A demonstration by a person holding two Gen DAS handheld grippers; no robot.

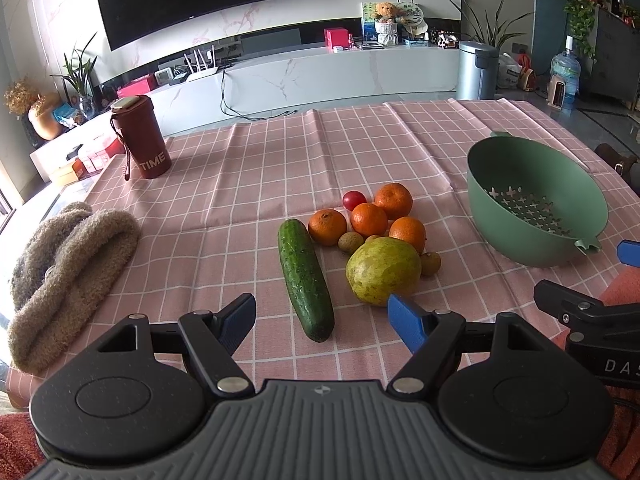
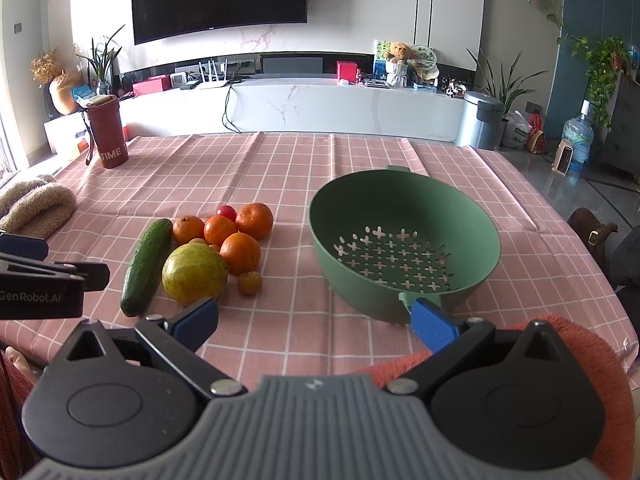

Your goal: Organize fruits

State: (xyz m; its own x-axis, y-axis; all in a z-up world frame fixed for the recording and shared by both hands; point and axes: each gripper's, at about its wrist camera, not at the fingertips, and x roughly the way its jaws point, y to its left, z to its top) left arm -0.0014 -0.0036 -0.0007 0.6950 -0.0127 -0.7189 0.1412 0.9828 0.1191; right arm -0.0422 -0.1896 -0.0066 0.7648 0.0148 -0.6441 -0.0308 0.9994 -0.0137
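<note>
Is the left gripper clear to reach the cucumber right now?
Probably yes. The left gripper is open, and the cucumber lies lengthwise just ahead between its fingers, apart from the oranges, with only bare tablecloth between.

On the surface [image 2: 280,168] ahead of you, the fruit lies in one cluster left of the strainer bowl [image 2: 404,240], apart from it. The cucumber [image 2: 146,266] lies at the cluster's left edge, lengthwise toward you. The large round fruit [image 2: 195,274] sits nearest you, with four oranges [image 2: 240,253] behind it and the tomato [image 2: 227,212] farthest back. The cup [image 2: 106,132] stands at the far left corner. The folded cloth [image 2: 38,208] lies on the left edge.
</note>
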